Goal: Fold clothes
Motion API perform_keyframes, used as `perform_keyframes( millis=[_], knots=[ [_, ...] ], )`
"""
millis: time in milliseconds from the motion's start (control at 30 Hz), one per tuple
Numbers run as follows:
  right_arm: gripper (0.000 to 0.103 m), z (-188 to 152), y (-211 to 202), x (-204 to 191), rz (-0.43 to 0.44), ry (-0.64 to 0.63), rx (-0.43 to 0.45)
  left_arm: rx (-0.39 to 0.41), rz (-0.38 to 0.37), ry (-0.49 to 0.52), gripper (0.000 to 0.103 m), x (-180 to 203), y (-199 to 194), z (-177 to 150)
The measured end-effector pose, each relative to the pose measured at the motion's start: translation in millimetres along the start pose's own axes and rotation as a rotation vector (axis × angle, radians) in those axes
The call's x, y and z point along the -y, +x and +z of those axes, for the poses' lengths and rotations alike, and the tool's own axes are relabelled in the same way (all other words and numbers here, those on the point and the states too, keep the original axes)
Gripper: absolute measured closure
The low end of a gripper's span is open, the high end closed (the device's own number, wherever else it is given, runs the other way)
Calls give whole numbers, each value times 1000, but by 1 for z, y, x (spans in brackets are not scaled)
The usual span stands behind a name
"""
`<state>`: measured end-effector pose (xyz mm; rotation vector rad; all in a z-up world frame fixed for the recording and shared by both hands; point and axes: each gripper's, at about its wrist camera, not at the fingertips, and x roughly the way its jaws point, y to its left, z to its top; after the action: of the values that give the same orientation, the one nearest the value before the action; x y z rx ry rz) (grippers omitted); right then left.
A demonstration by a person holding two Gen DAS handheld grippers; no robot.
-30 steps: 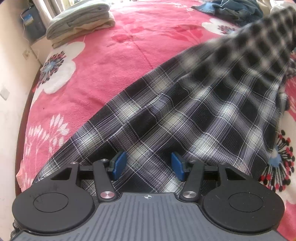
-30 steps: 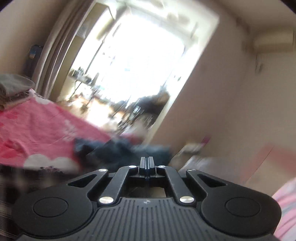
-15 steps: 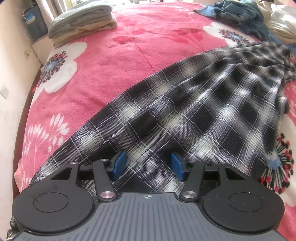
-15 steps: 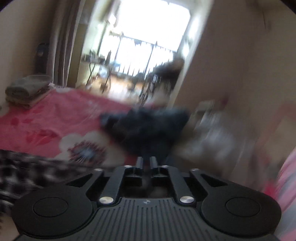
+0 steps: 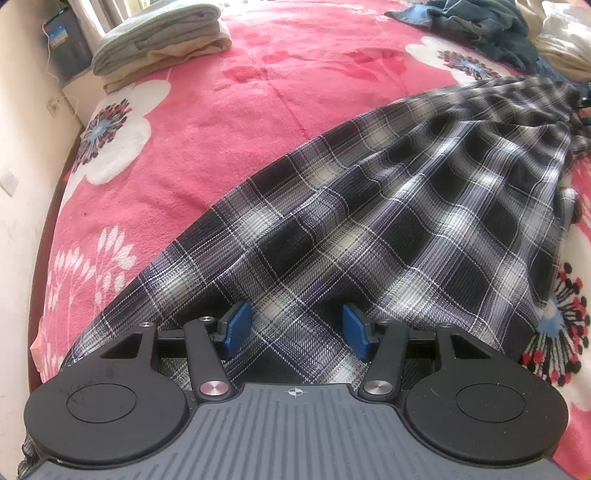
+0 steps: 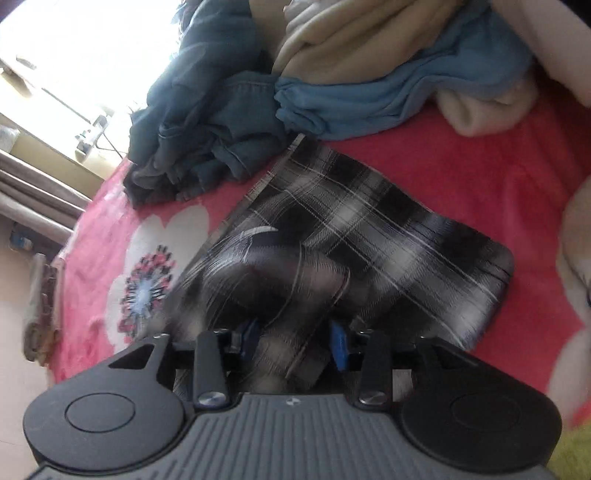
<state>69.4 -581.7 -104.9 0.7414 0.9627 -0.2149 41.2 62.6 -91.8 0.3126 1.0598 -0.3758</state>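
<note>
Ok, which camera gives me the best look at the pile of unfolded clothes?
The right wrist view: the pile of unfolded clothes fills its upper part, with blue and cream garments clearly apart. The left wrist view shows only a small dark heap at the top right edge.

A black, grey and white plaid shirt (image 5: 369,221) lies on a pink blanket (image 5: 221,110) with white flowers. Folded towels (image 5: 159,40) are grey-green and beige; claw pads (image 5: 236,328) blue.
</note>
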Motion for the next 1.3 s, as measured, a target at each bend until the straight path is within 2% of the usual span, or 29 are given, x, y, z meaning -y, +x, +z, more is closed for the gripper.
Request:
perform_keyframes(
  millis=[67,133,167,267,367,500,700,833,900,967,1200,1300],
  knots=[
    [65,-2,4,-9,-27,-74,36,-2,1,-2,47,0,0,1],
    [92,-3,2,-20,-55,-162,91,-3,2,-3,47,0,1,1],
    [94,-2,-2,-25,-69,-195,122,-3,3,-3,47,0,1,1],
    [96,0,-28,-44,-76,-256,242,-1,2,-4,47,1,0,2],
    [97,1,-76,-73,-73,-367,378,4,1,-4,47,1,0,1],
    [97,2,-146,-103,-42,-460,472,13,-5,-7,47,0,0,-1],
    [97,-1,-235,-136,-70,-563,502,30,-15,-20,47,-2,-1,-3],
    [97,6,-262,-135,-124,-559,463,33,-19,-22,47,-3,-1,-3],
    [97,14,-260,-127,-154,-543,426,33,-20,-19,47,-3,-1,-3],
    [97,22,-240,-115,-192,-517,377,30,-20,-14,47,-3,-2,-3],
    [97,54,-105,-49,-304,-378,149,14,-12,3,47,-1,-1,0],
    [95,59,-47,-28,-354,-377,53,7,-10,9,47,-1,1,1]
  ],
)
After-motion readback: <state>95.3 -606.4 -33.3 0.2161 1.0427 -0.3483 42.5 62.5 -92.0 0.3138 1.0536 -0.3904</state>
